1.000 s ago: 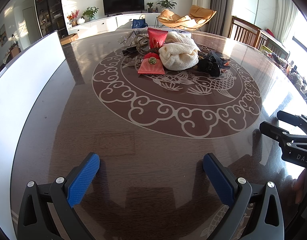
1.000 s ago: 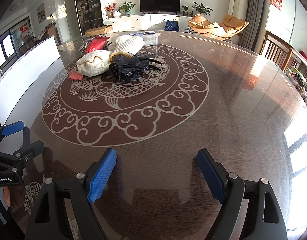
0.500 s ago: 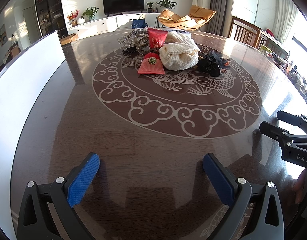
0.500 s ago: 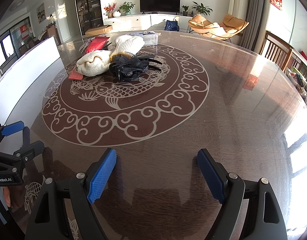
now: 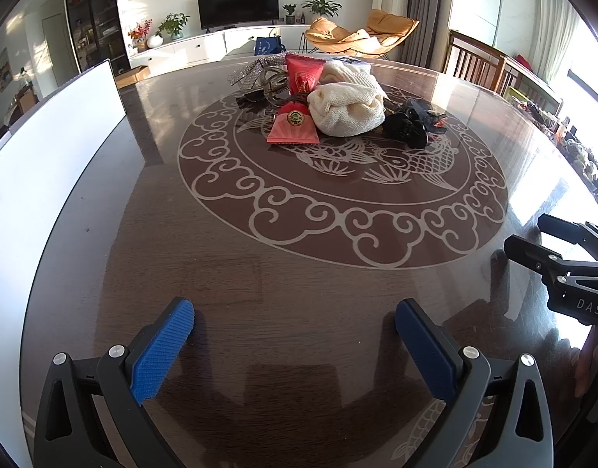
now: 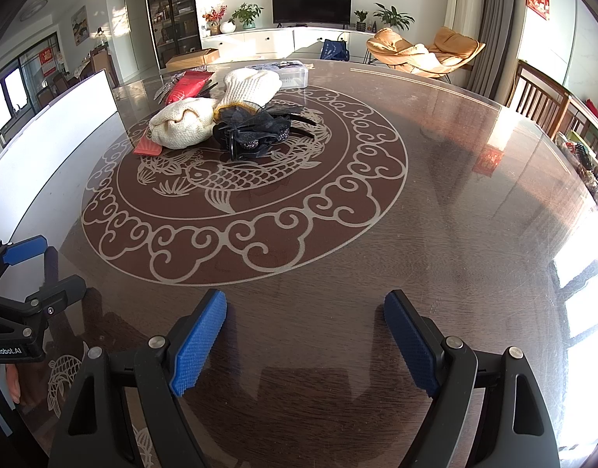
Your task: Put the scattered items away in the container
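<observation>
A pile of items lies at the middle of the round table [image 5: 260,273]. It holds a cream knit glove [image 5: 345,111], a second white glove [image 6: 252,85], red packets [image 5: 293,126], a black hair clip [image 6: 256,132] and glittery silver pieces [image 5: 248,74]. A clear plastic box [image 6: 283,72] stands behind the pile. My left gripper [image 5: 293,310] is open near the table's front edge, far short of the pile. My right gripper [image 6: 305,298] hovers beside it, its jaws opening with nothing between them.
A white board [image 5: 45,148] stands upright along the table's left edge. Wooden chairs [image 5: 478,62] stand at the far right rim. The carved fish medallion [image 6: 236,179] spreads between the grippers and the pile.
</observation>
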